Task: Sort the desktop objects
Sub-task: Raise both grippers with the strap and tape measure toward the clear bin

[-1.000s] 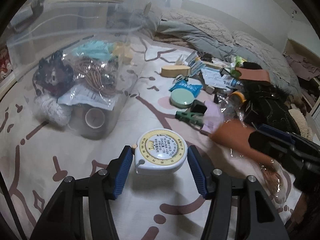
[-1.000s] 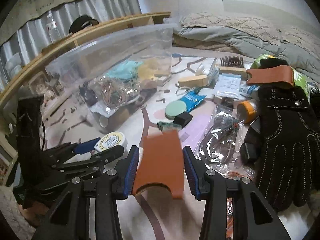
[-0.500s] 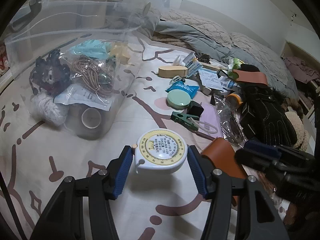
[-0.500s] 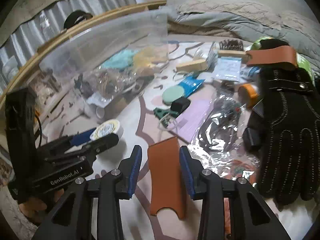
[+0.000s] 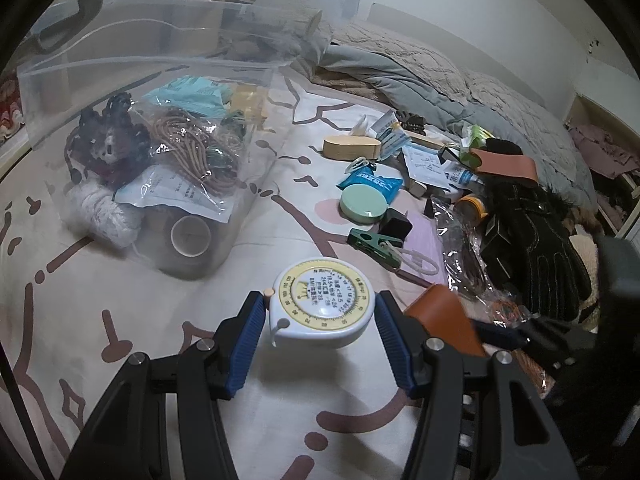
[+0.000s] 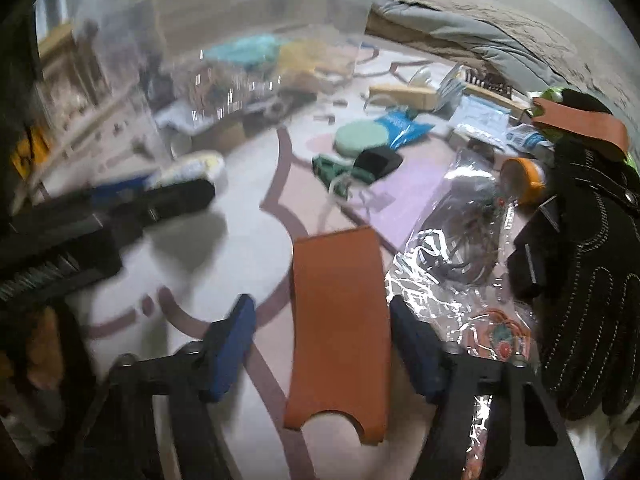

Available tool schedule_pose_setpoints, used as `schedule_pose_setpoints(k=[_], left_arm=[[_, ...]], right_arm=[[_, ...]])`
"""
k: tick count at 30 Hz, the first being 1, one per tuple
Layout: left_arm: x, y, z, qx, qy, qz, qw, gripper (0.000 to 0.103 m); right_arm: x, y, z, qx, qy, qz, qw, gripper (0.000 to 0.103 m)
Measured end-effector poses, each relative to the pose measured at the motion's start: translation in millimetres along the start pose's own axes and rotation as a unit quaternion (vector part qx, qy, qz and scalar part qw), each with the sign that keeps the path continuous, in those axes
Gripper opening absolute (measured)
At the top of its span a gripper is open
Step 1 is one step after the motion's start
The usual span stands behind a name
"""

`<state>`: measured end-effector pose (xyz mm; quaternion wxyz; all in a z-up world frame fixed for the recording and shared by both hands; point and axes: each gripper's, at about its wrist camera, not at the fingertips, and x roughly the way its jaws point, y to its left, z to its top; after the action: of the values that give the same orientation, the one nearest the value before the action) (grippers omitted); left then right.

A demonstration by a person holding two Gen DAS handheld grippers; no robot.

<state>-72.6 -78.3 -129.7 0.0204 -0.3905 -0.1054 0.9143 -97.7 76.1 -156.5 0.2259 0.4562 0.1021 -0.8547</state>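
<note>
My left gripper (image 5: pixel 320 334) is shut on a round white and yellow tape measure (image 5: pixel 322 306), held a little above the patterned sheet. My right gripper (image 6: pixel 322 344) is open; a flat orange leather piece (image 6: pixel 340 328) lies on the sheet between its fingers, touching neither. That piece shows in the left wrist view (image 5: pixel 442 320) just right of the tape measure. A clear plastic bin (image 5: pixel 160 128) with cords, bags and a tape roll stands at the left. The right wrist view is blurred.
Loose items lie to the right: a green round case (image 5: pixel 363 203), a green clip (image 5: pixel 374 246), a black glove (image 5: pixel 536 252), a crinkled clear bag (image 6: pixel 456 256), a second orange strap (image 6: pixel 580 122). A grey quilt (image 5: pixel 440 80) lies behind.
My right gripper lowered the orange piece to the sheet, then opened and let it go. My left gripper kept hold of the tape measure and barely moved.
</note>
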Motion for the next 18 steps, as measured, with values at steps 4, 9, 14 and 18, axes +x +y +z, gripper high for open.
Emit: schedule_pose_setpoints(k=[4,9,14,18], left_arm=[[-1,0,0,-0.002,0.0,-0.002,1.0,0.057],[-2,2,1,-0.006,-0.003,-0.004,1.0,0.057],[-4,3,3,-0.009,-0.007,-0.005,0.9999,0.057],[-6,1,4,-0.002,-0.008,-0.009,0.9999,0.057]], right_arm=[[3,8,-1,-0.03,-0.001,-0.017,0.999,0.045],[-3,5,0,-0.019,-0.012,-0.007,1.0,0.045],[-16,-5,5,0.018,-0.037,0.011,0.999,0.045],[-31,-14,9,0.045,-0.061,0.02,0.997,0.045]])
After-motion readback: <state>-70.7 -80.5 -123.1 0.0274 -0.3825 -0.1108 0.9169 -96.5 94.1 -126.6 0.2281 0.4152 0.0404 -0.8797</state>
